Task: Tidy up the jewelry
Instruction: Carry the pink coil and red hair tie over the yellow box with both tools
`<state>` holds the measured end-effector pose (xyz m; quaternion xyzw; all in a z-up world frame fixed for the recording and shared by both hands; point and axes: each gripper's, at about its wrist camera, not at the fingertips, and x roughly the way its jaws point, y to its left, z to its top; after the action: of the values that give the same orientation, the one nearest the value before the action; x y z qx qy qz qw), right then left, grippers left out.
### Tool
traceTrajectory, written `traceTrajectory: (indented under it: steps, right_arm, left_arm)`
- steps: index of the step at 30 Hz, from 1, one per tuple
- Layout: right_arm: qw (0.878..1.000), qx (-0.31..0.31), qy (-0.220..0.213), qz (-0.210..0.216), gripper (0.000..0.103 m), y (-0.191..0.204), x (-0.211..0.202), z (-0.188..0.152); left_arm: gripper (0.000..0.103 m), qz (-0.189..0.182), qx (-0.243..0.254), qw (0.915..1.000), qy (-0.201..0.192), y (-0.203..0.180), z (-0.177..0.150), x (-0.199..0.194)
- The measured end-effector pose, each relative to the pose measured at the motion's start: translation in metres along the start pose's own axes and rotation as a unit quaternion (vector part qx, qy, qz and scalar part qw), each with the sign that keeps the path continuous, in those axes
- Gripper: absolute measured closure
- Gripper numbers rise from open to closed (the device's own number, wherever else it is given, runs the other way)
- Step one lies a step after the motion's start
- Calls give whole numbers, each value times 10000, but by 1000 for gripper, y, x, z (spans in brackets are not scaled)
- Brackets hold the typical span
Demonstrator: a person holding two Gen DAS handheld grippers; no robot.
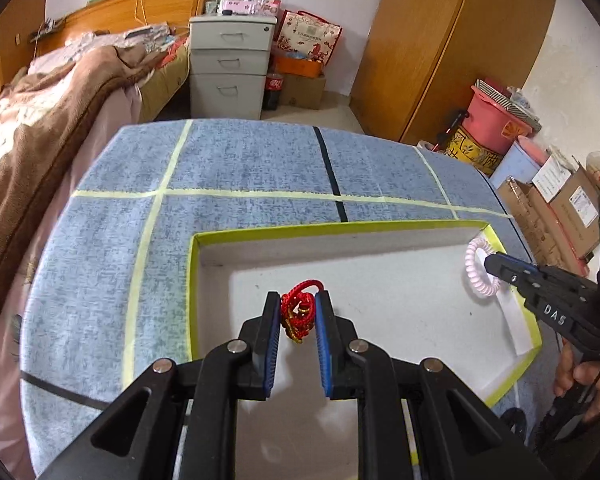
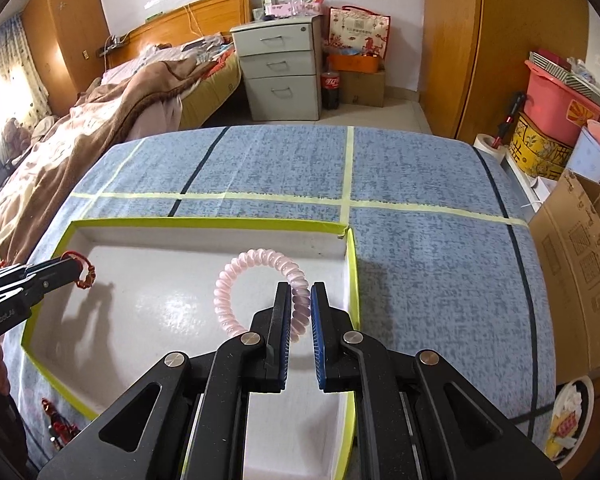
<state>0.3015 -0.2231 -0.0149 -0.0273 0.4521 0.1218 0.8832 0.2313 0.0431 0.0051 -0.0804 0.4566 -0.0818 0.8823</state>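
A white tray [image 1: 400, 236] with a yellow-green rim sits on the blue cloth table. My left gripper [image 1: 298, 300] is shut on a red cord bracelet [image 1: 298, 312] with gold beads and holds it above the tray's left part. It also shows in the right wrist view [image 2: 85, 272]. My right gripper [image 2: 300, 294] is shut on a pale pink spiral coil bracelet [image 2: 256, 264] and holds it over the tray's right side. The coil also shows in the left wrist view [image 1: 478, 268].
The table [image 2: 420, 240] carries yellow and dark tape lines. Another red ornament [image 2: 56, 420] lies on the cloth left of the tray. A bed [image 1: 40, 120] stands to the left, a drawer unit [image 1: 228, 64] behind, cardboard boxes [image 2: 580, 260] to the right.
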Motion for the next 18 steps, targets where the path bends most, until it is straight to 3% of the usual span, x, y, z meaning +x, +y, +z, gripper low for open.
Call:
traceTrajectory:
  steps: [18]
  right_arm:
    - [9995, -234, 127, -160, 92, 10, 20, 2]
  left_arm:
    - [84, 86, -80, 9999, 108, 5, 2, 15]
